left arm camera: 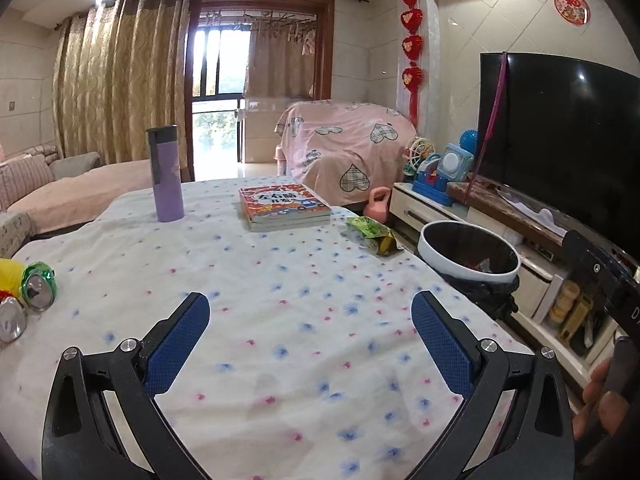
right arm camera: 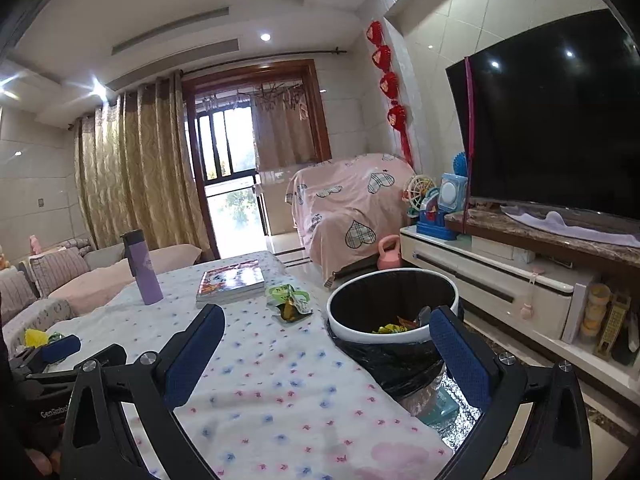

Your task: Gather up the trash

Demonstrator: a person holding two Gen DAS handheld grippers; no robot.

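A green and yellow snack wrapper (left arm camera: 370,234) lies on the table's right edge, beyond both grippers; it also shows in the right wrist view (right arm camera: 290,302). A white-rimmed trash bin (left arm camera: 468,254) with a black liner stands beside the table and holds some wrappers (right arm camera: 394,326). At the table's left edge lie a green can (left arm camera: 38,286), a silver piece (left arm camera: 12,320) and something yellow (left arm camera: 10,276). My left gripper (left arm camera: 310,312) is open and empty over the tablecloth. My right gripper (right arm camera: 326,326) is open and empty, over the table edge and the bin.
A purple bottle (left arm camera: 166,174) and a stack of books (left arm camera: 284,208) stand at the far end of the flowered tablecloth (left arm camera: 280,320). A TV (left arm camera: 560,136) on a low cabinet (right arm camera: 500,280) is to the right, with toys and a pink kettlebell (right arm camera: 389,254). A sofa is to the left.
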